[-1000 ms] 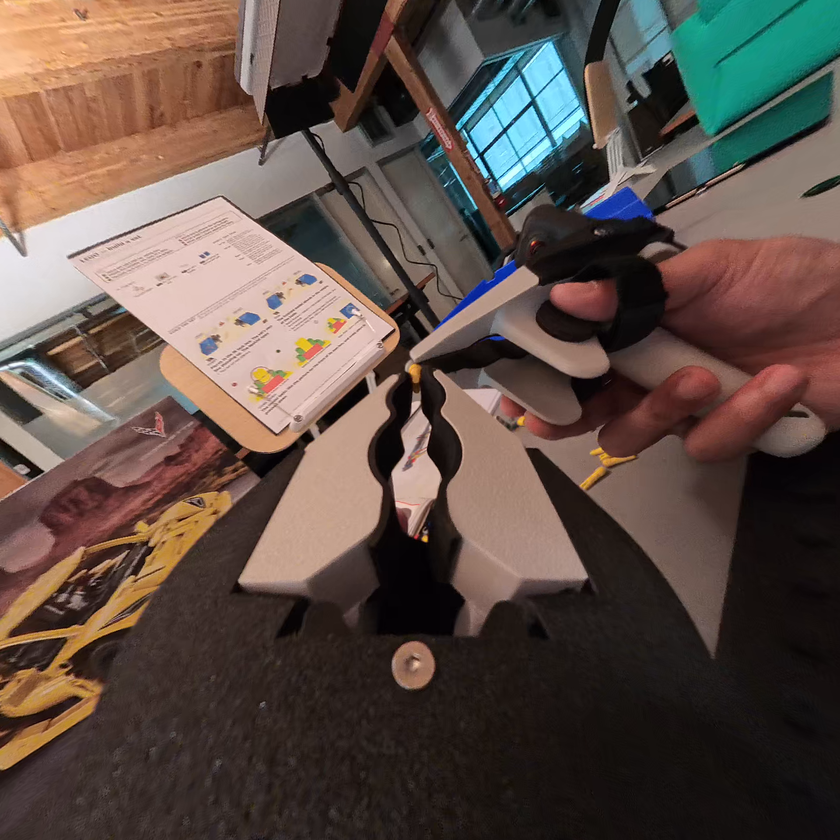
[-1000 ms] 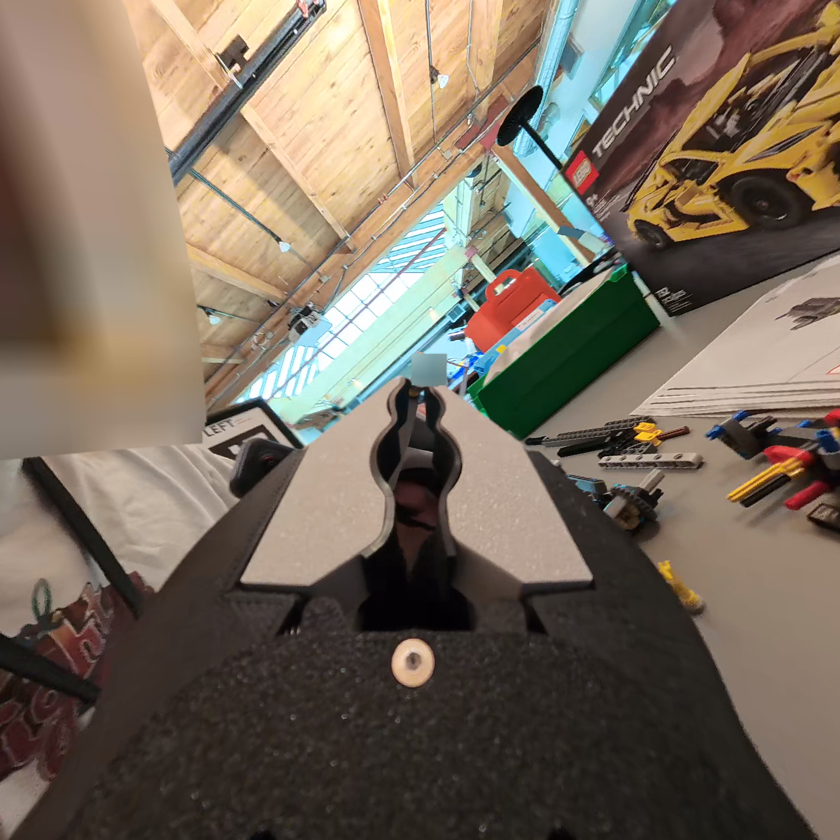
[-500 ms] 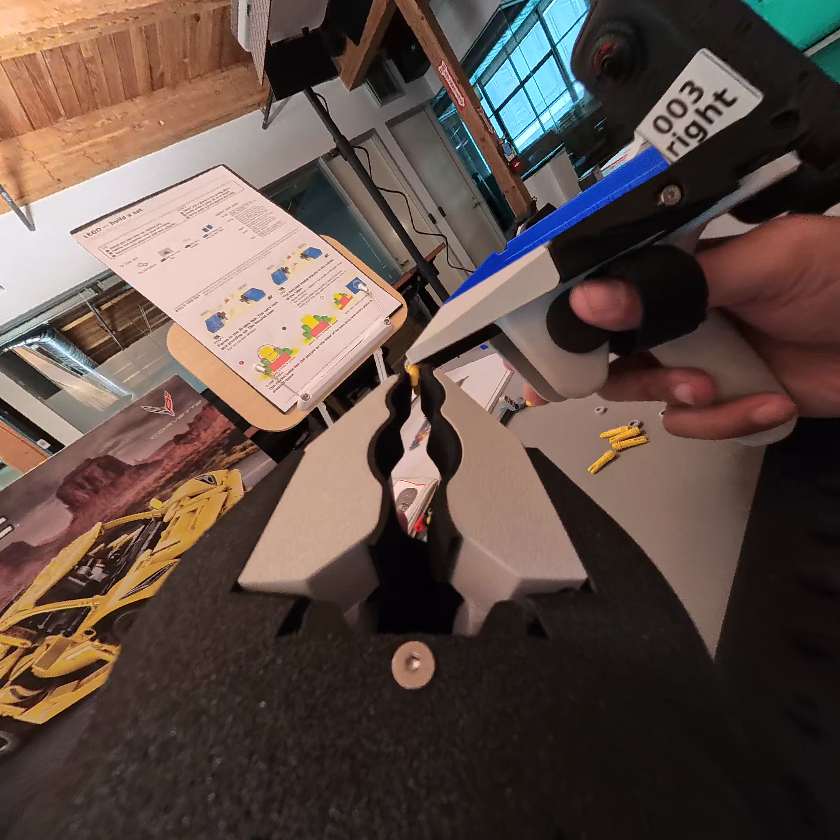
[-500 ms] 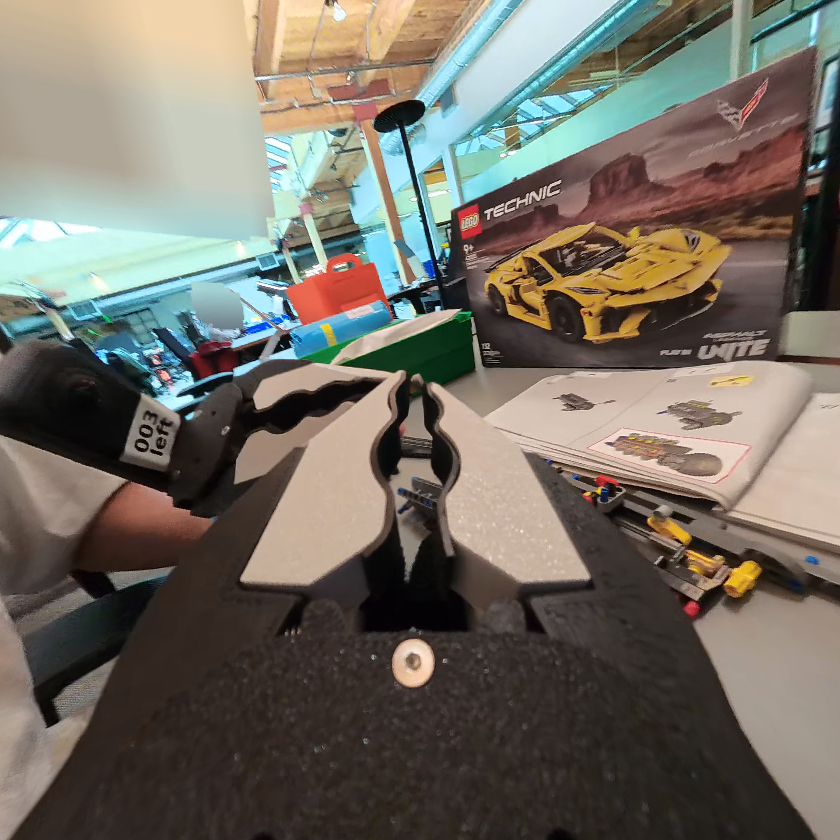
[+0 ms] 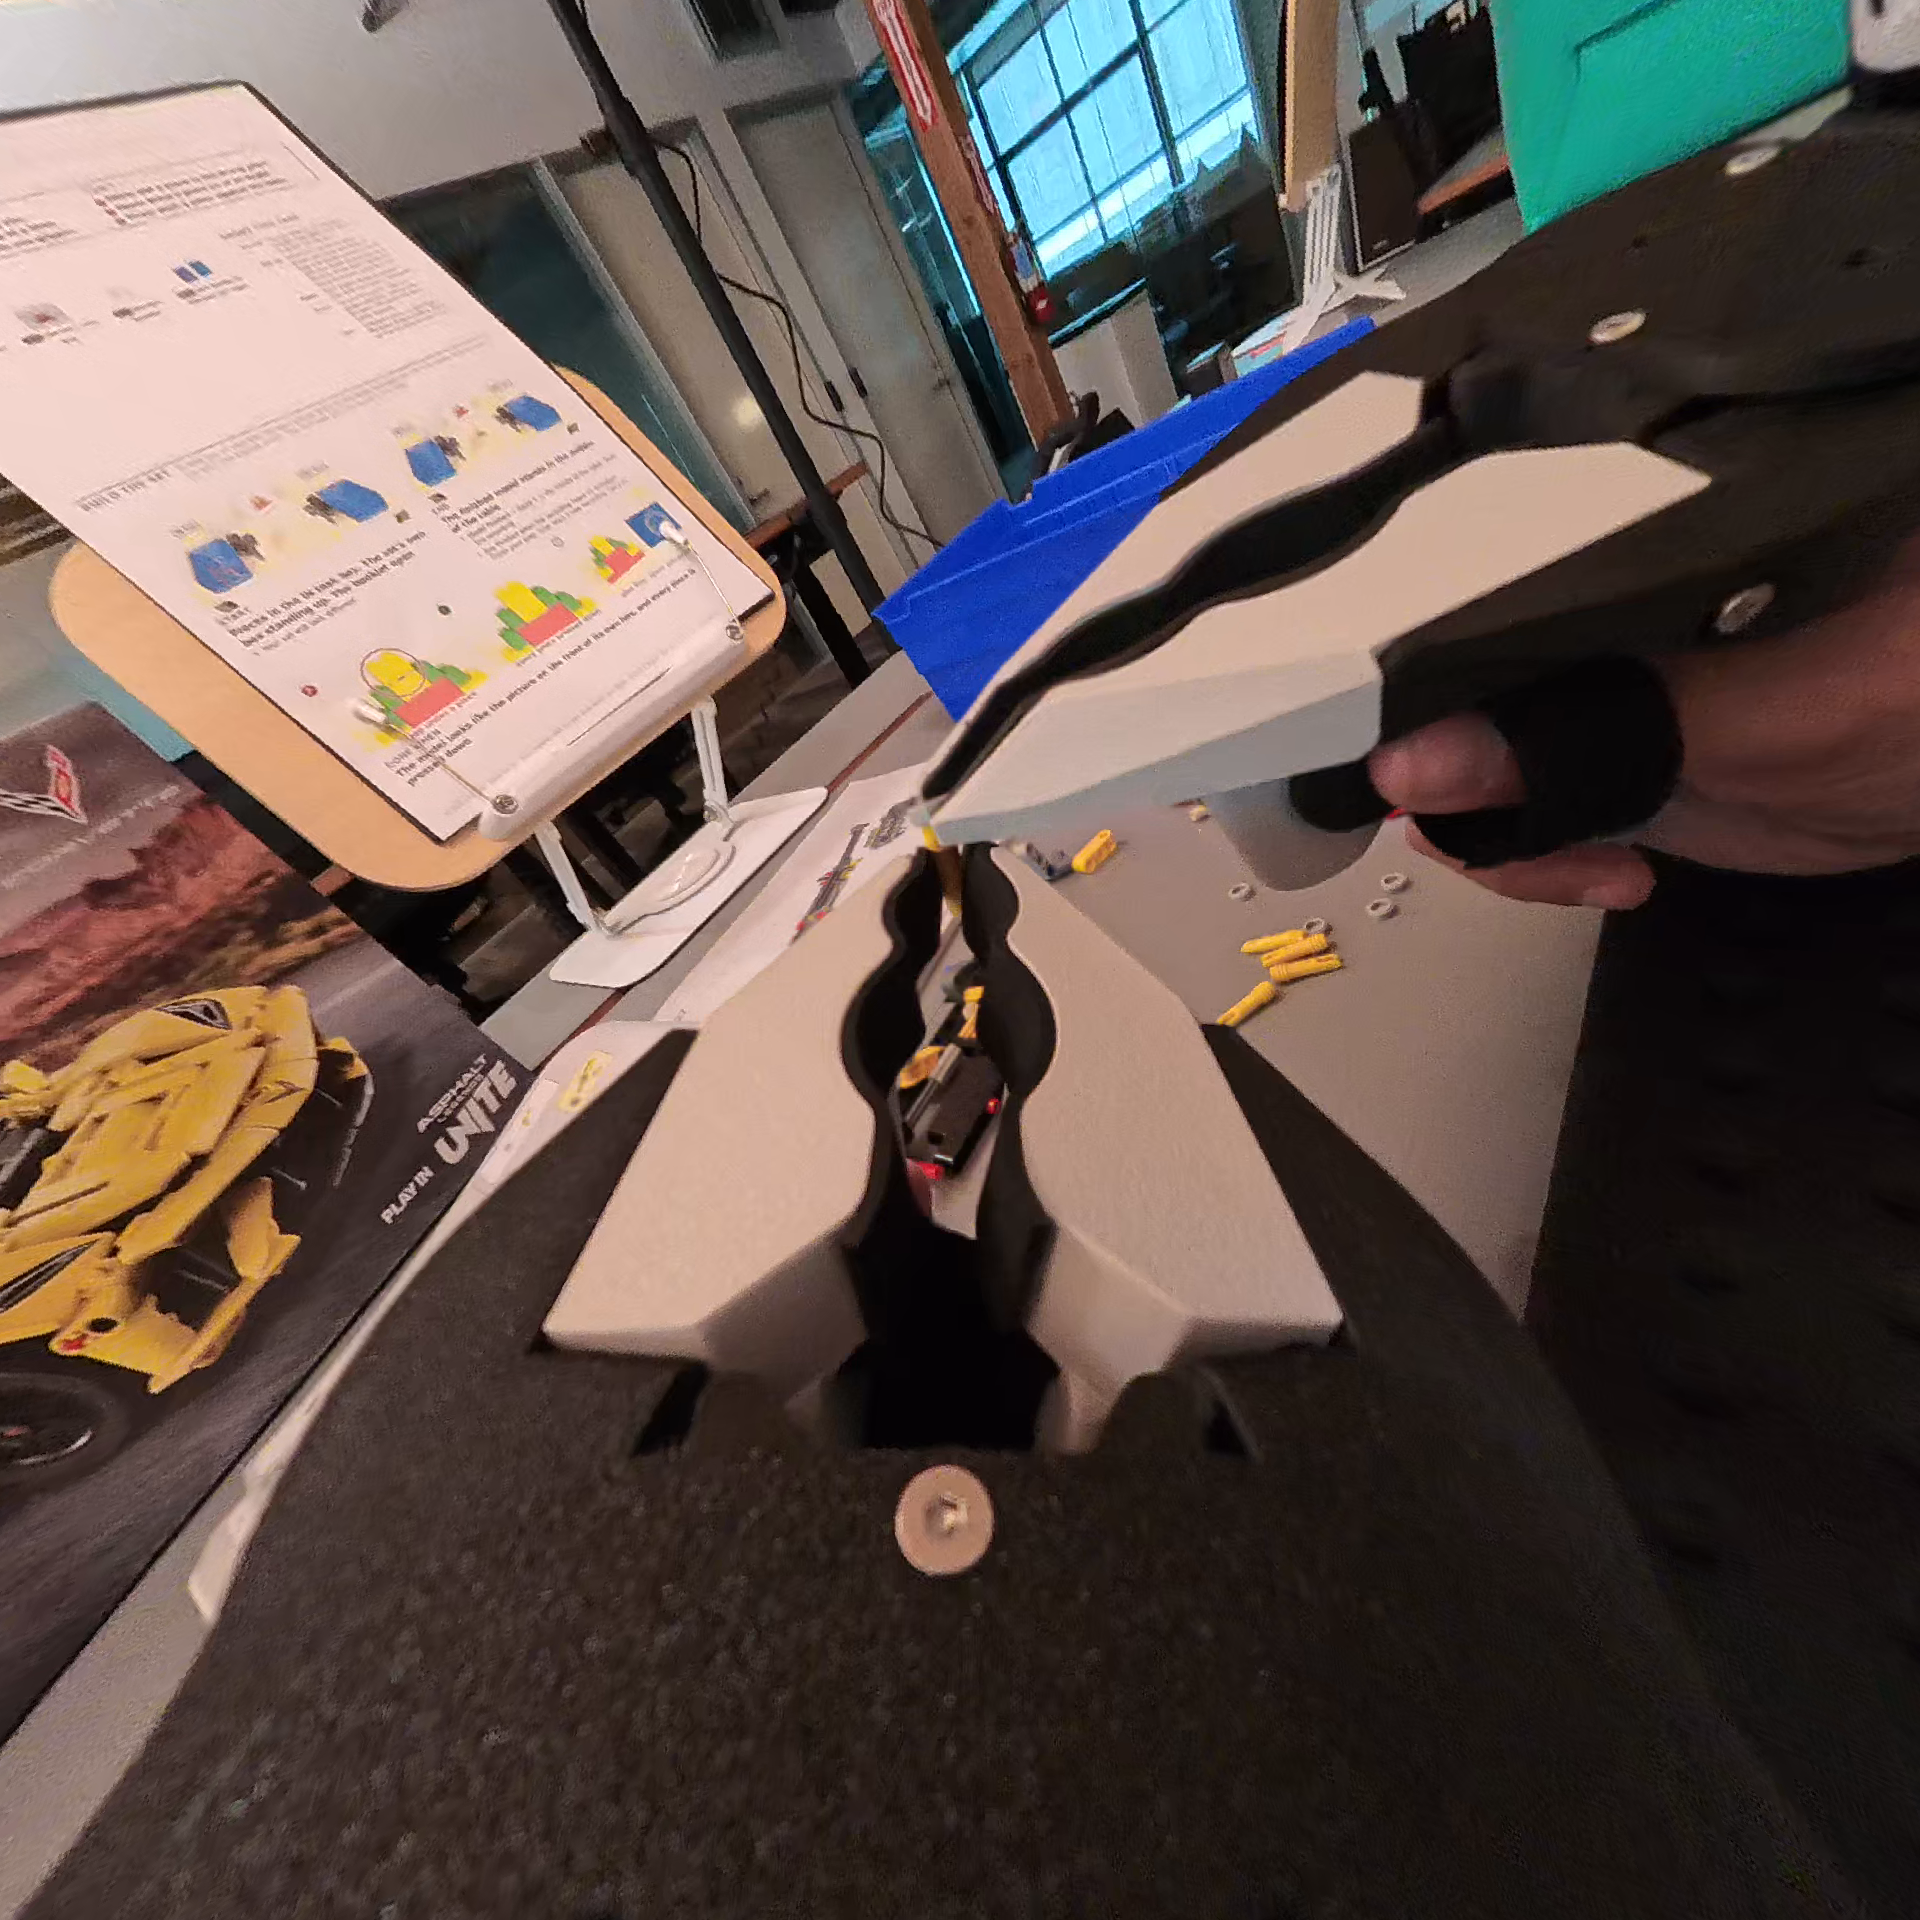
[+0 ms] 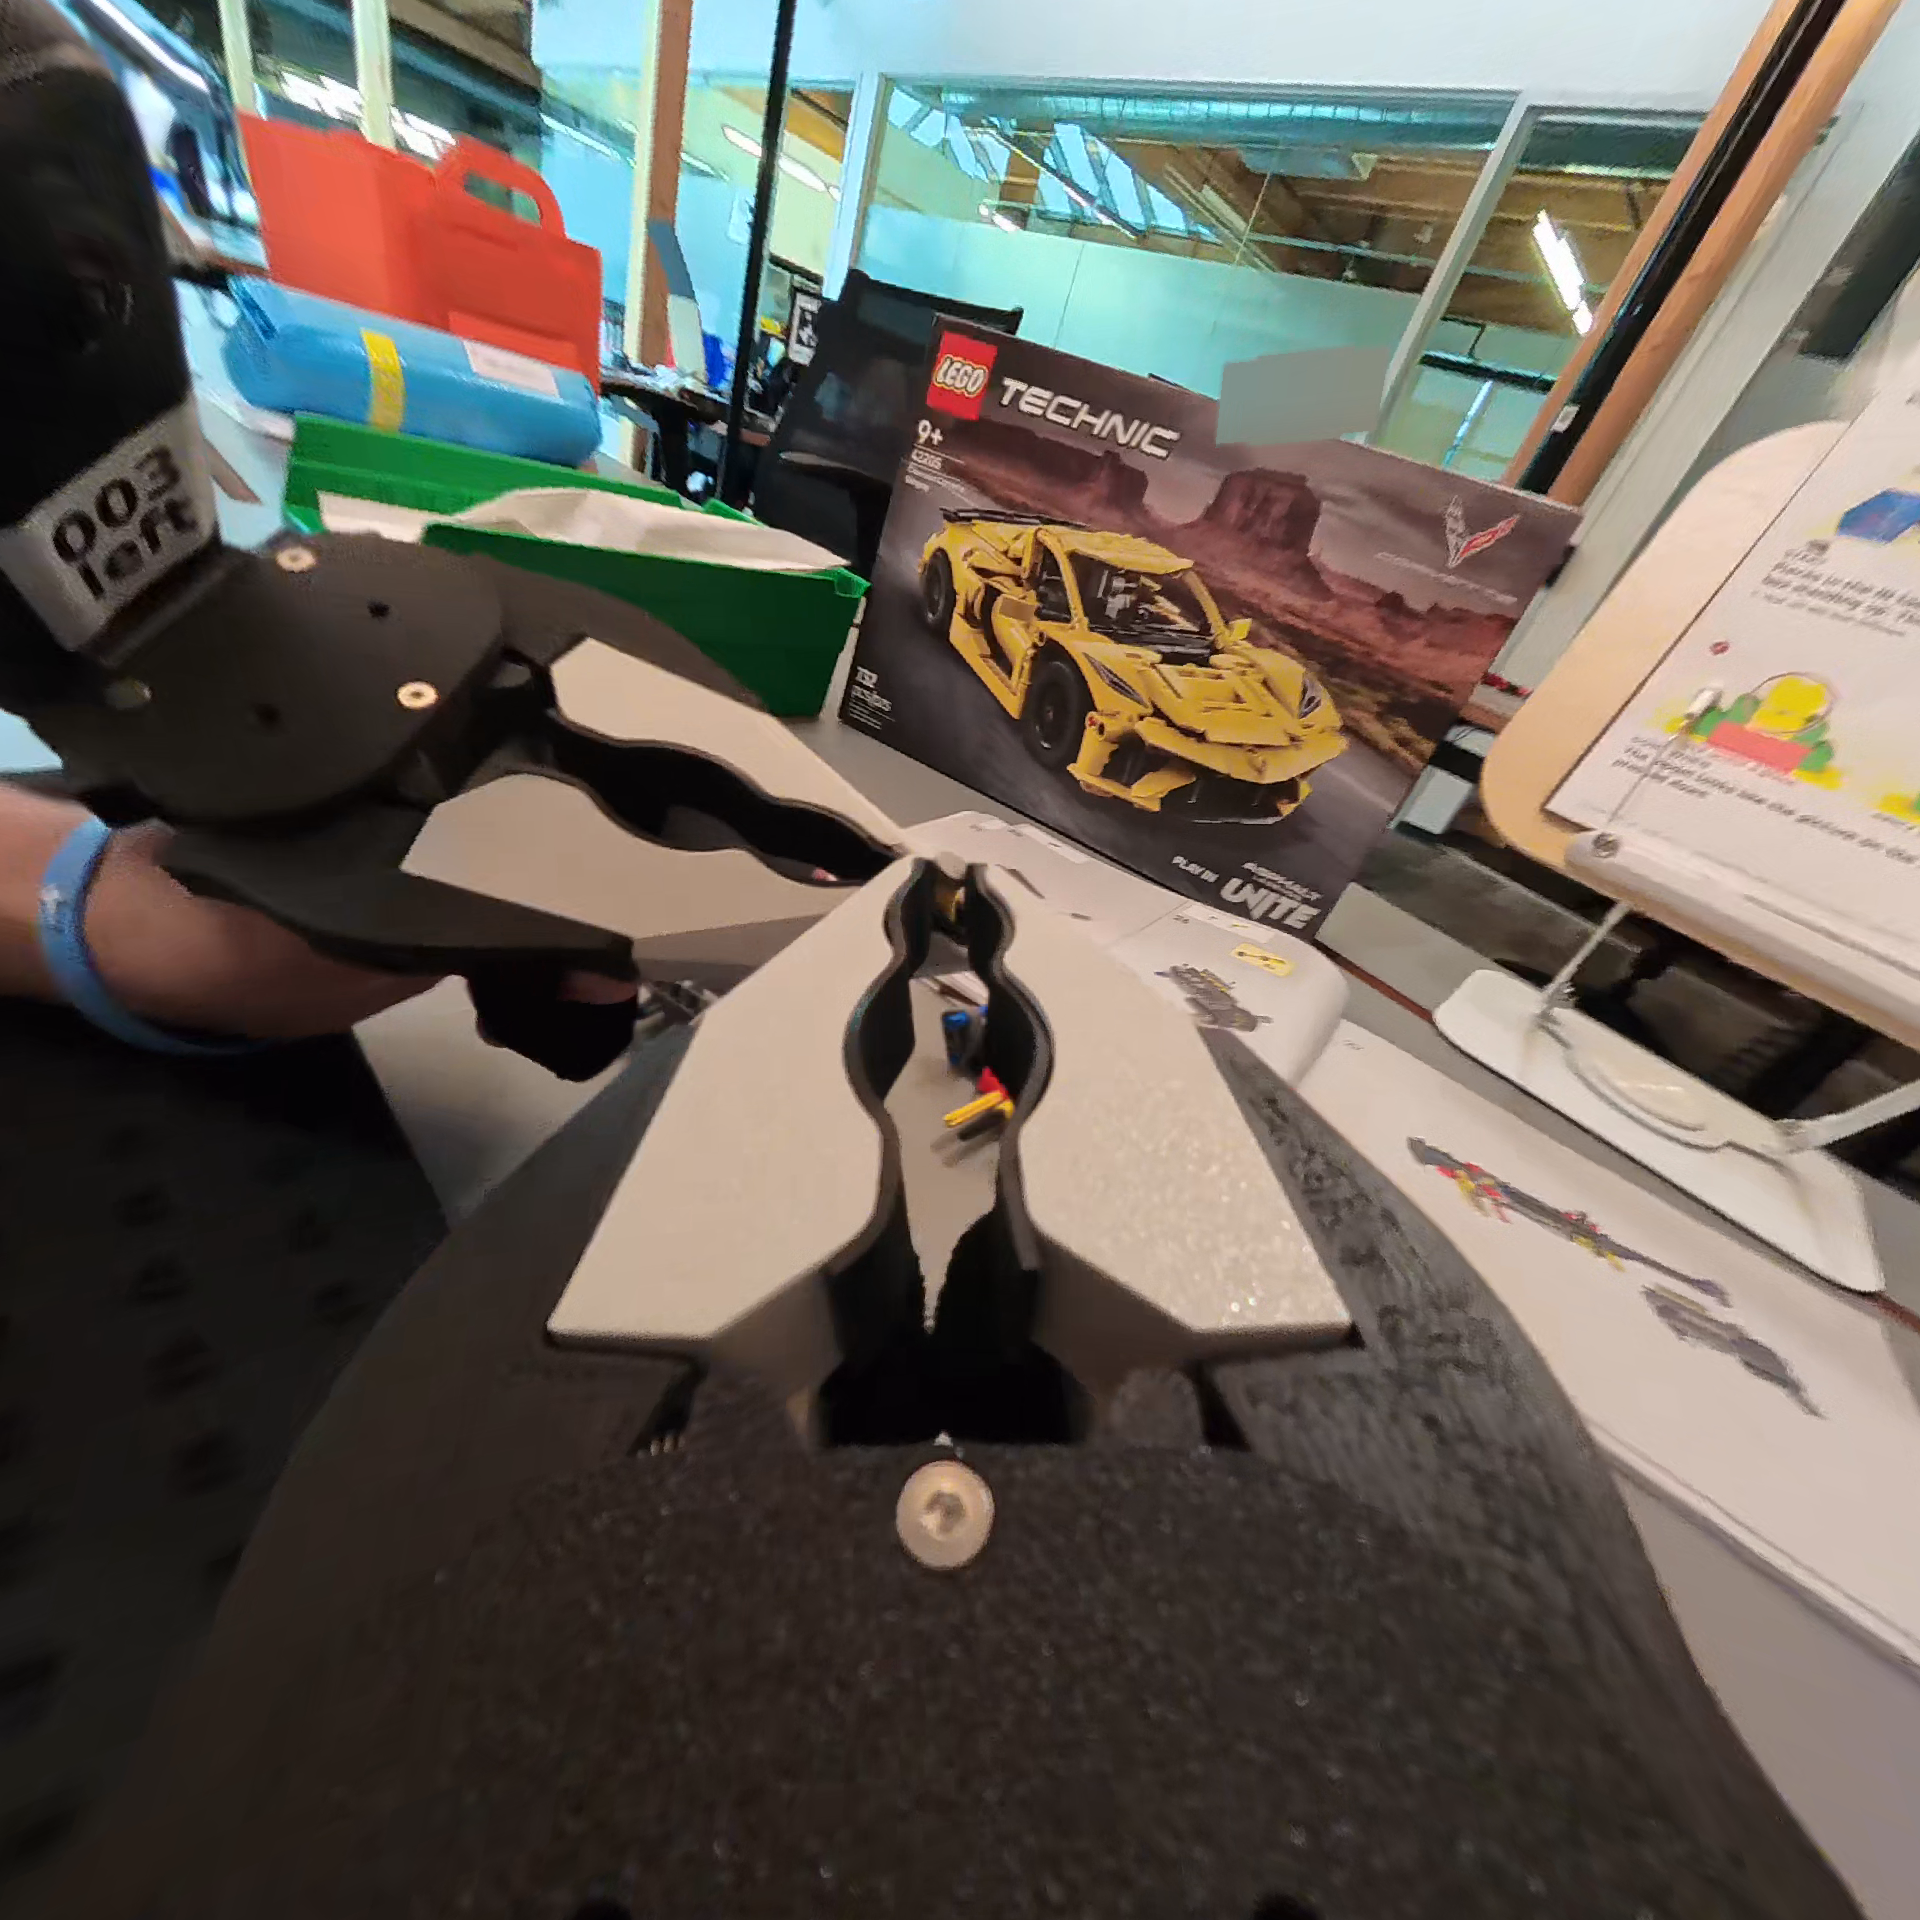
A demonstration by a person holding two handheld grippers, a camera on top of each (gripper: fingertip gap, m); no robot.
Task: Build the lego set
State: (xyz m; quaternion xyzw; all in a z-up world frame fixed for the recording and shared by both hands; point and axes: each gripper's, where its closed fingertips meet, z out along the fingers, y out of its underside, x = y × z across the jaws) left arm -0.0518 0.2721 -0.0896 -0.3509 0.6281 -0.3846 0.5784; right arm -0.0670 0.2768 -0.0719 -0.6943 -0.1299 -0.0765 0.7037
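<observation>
Lego pin [image 5: 948, 864], small and yellow, sits pinched at the very tips of the left gripper [image 5: 943, 868], held in the air above the tabletop [image 5: 1434, 1049]. The right gripper [image 5: 928, 800] meets it tip to tip from the side; in its own view a scrap of the same yellow shows between its tips [image 6: 943, 896]. Left jaws nearly closed, clamped on the pin. Right jaws also nearly closed, touching or nipping the pin's other end; cannot tell whether they truly grip it or only rest against it.

Handling, as judged: hard plastic, stiff, nearly weightless, smooth and round, so apt to roll or pop out of a tip grip. Not fragile. Little of it stands clear of the jaws, so take it across its middle collar and leave one end free for pushing into a beam hole. A hand-over needs one side firmly shut before the other lets go.

Taking the pin as landmark: spare yellow pins [image 5: 1286, 956] lie loose on the tabletop beyond and to its right, with small grey bushings [image 5: 1382, 910] near them. Below it, seen through the left jaws, a black and yellow part-built assembly [image 5: 951, 1101]. Behind and left, the set box [image 6: 1195, 665] with the yellow car; the open instruction booklet [image 6: 1226, 971] lies just in front of the box. A task sheet on a stand [image 5: 343, 499] is farther back, left.
</observation>
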